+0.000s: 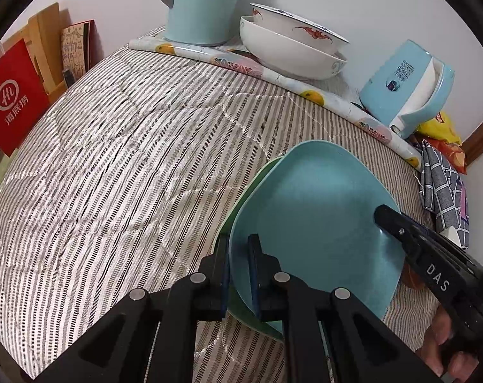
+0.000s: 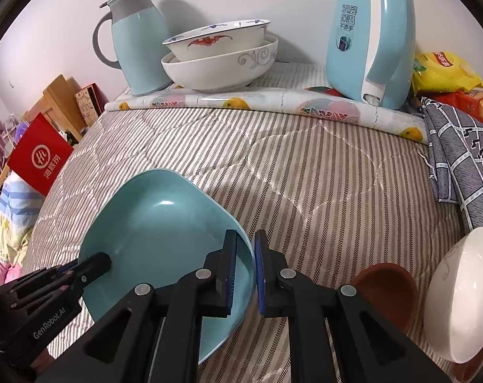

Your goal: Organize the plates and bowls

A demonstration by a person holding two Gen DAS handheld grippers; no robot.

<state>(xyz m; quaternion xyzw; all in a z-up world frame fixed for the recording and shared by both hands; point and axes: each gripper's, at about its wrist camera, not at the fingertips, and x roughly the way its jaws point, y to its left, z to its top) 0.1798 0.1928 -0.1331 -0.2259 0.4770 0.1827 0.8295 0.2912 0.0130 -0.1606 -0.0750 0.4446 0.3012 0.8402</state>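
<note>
A blue plate (image 1: pixel 311 217) lies on top of a green plate (image 1: pixel 241 198) on the striped cloth. My left gripper (image 1: pixel 240 274) is shut on the near-left rims of both plates. My right gripper (image 2: pixel 245 265) straddles the blue plate's (image 2: pixel 158 229) right rim, one pad inside and one outside, with a small gap; it also shows in the left wrist view (image 1: pixel 388 220). Two stacked white patterned bowls (image 2: pixel 219 60) stand at the back. A brown bowl (image 2: pixel 388 290) and a white bowl (image 2: pixel 458 293) lie at the right.
A teal jug (image 2: pixel 139 44) and a blue kettle (image 2: pixel 369 38) stand on a fruit-patterned mat (image 2: pixel 273 102) at the back. A checked cloth (image 2: pixel 465 166) and snack bags (image 2: pixel 446 73) lie at the right. A red bag (image 2: pixel 40 156) is at the left edge.
</note>
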